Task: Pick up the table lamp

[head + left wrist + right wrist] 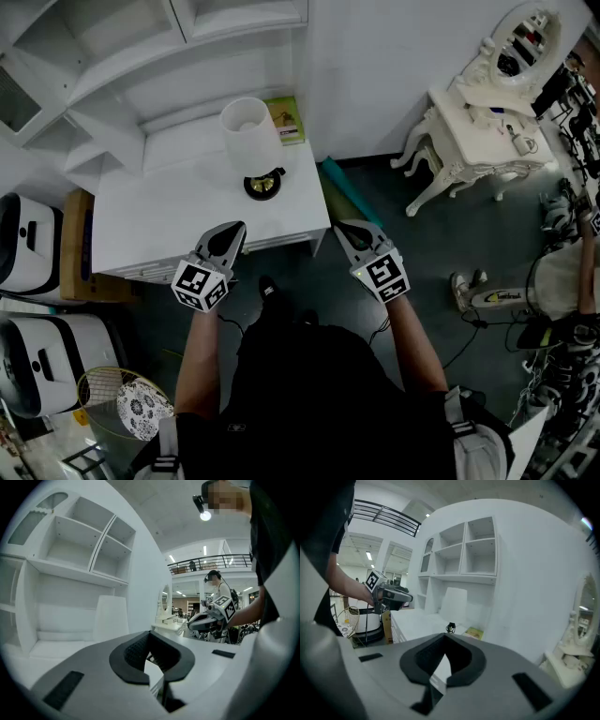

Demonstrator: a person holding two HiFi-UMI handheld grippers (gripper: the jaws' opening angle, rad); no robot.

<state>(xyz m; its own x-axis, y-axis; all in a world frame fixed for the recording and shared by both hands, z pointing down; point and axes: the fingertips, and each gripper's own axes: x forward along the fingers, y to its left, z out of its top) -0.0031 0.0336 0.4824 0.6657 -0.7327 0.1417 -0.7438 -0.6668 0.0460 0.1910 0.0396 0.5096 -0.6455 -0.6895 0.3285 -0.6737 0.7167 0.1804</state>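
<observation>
The table lamp has a white shade (251,134) and a black round base (263,185); it stands upright near the back right of the white table (178,225). My left gripper (233,230) hovers over the table's front edge, just short of the lamp, jaws shut and empty. My right gripper (347,228) is off the table's right front corner, also shut and empty. In the left gripper view, the shade (110,618) rises beyond the shut left gripper (151,634). In the right gripper view, the shade (454,603) stands past the shut right gripper (444,635).
A green book (286,120) lies behind the lamp. White shelves (112,47) rise behind the table. A teal roll (347,190) lies on the floor by the table's right side. An ornate white dressing table (473,127) stands at the right. White appliances (28,246) and a cardboard box (80,246) are at the left.
</observation>
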